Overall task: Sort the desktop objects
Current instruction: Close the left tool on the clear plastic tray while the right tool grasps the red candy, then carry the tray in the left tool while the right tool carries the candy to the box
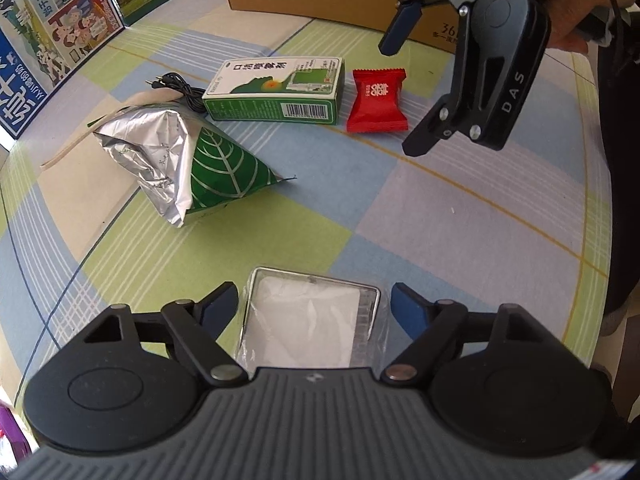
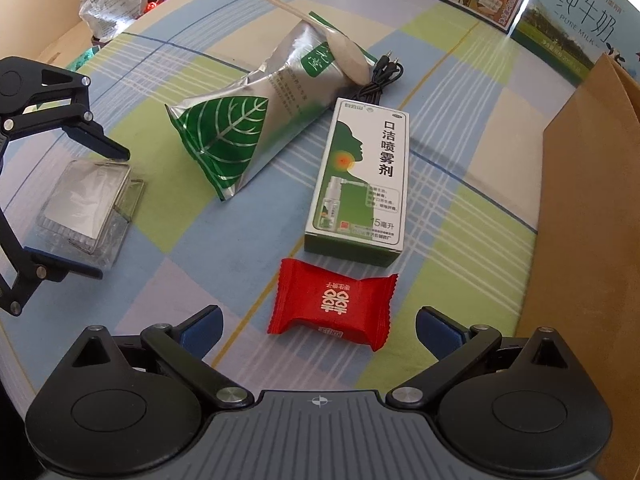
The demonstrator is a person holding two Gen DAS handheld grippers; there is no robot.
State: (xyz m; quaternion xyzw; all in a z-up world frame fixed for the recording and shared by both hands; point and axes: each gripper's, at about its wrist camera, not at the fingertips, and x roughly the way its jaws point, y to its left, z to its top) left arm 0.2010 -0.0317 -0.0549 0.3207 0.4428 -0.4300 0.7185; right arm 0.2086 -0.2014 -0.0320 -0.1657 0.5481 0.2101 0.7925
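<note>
Objects on the checked worktop (image 2: 460,208): one red candy (image 2: 330,306), one green box (image 2: 362,178), one foil pouch (image 2: 248,120), one spoon (image 2: 340,46), one black cable (image 2: 382,76), one clear case (image 1: 310,322). Left gripper (image 1: 312,306) fingers apart, flanking the case. Right gripper (image 2: 318,330) fingers apart, flanking the candy.

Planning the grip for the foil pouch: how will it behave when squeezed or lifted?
The foil pouch looks crumpled and half-empty, so it will probably crush and flop rather than hold shape. Its shiny surface may be slippery. A spoon rests on its far end and would likely slide off.
</note>
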